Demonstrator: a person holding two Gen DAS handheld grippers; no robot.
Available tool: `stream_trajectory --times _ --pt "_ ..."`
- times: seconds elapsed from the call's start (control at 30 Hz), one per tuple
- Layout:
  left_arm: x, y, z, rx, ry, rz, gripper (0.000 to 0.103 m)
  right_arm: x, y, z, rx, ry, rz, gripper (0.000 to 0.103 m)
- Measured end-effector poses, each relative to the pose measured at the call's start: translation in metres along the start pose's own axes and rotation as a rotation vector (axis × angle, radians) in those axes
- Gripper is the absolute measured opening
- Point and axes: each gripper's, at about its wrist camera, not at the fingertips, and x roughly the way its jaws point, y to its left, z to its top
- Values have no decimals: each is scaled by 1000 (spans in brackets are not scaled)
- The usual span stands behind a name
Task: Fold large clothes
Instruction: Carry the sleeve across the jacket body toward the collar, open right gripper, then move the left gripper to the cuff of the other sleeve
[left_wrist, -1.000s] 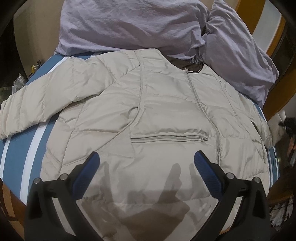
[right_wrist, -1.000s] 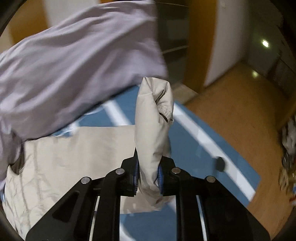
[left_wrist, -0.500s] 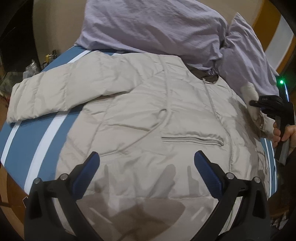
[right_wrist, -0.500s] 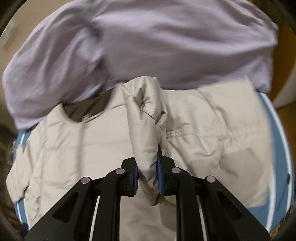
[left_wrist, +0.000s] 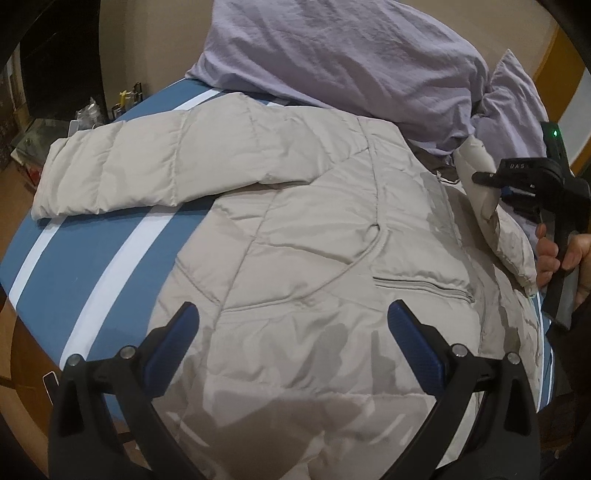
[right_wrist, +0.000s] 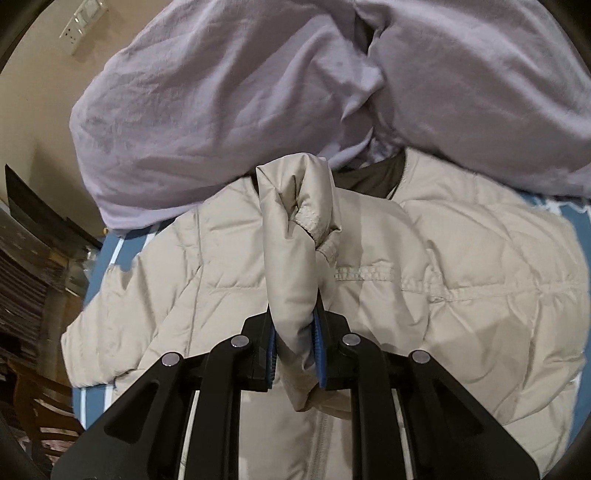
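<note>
A beige puffer jacket (left_wrist: 314, 236) lies front up on a blue bed with white stripes (left_wrist: 92, 266). Its left sleeve (left_wrist: 122, 170) stretches out flat to the left. My left gripper (left_wrist: 291, 332) is open and empty, hovering above the jacket's lower front. My right gripper (right_wrist: 295, 350) is shut on the jacket's right sleeve (right_wrist: 291, 240), near the cuff, and holds it up over the jacket's chest. In the left wrist view the right gripper (left_wrist: 491, 184) shows at the right edge with the sleeve (left_wrist: 480, 177) hanging from it.
A crumpled lilac duvet (left_wrist: 351, 55) is piled at the head of the bed, just beyond the collar; it also shows in the right wrist view (right_wrist: 258, 92). Small clutter (left_wrist: 88, 110) sits on a surface off the bed's left side. A wooden chair (right_wrist: 40, 413) stands at left.
My right gripper has swung the held sleeve from beyond the bed's right side inward over the jacket's chest. My left gripper has shifted left and stayed open.
</note>
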Motion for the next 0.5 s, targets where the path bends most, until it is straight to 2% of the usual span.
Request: stream_trajectory --times 0.17,0.23,0.3,0.4,0.5 --pt "1 -1 2 7 0 1 101 33 -6 -23 -18 103 -23 22" --pt "1 -1 3 10 -1 1 101 31 -3 -24 -28 106 -16 32" --pt "1 -1 4 10 -3 3 101 26 0 -21 -23 101 6 58" --pt "0 2 7 5 -12 11 101 9 -2 -12 -19 38 11 61" --pt "-2 10 12 -13 -27 29 101 -2 -14 -4 -2 -33 -83 61"
